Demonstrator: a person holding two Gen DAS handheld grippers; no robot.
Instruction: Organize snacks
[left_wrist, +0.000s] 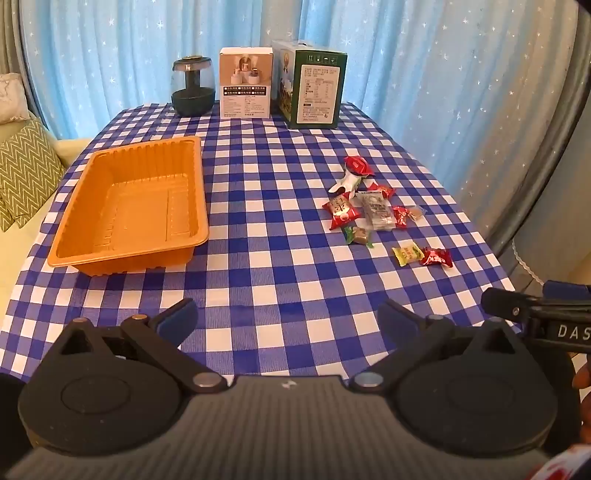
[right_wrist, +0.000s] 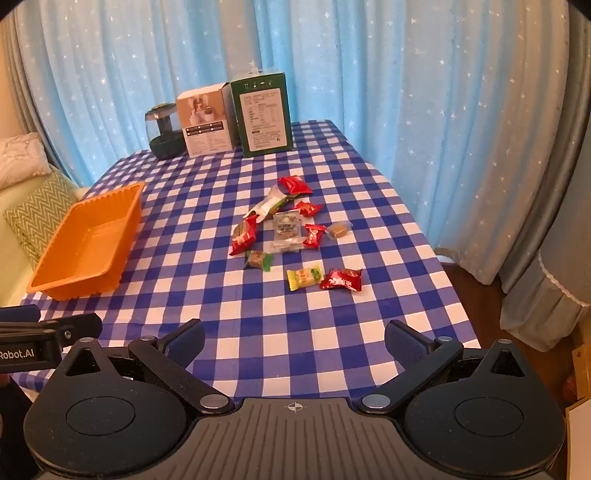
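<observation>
Loose, bright-wrapped snacks (right_wrist: 291, 236) on checked cloth (right_wrist: 332, 332)

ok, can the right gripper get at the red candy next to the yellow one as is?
Probably yes. The right gripper is open and empty, and only bare tablecloth lies between it and the red candy, which sits apart from the yellow candy.
</observation>
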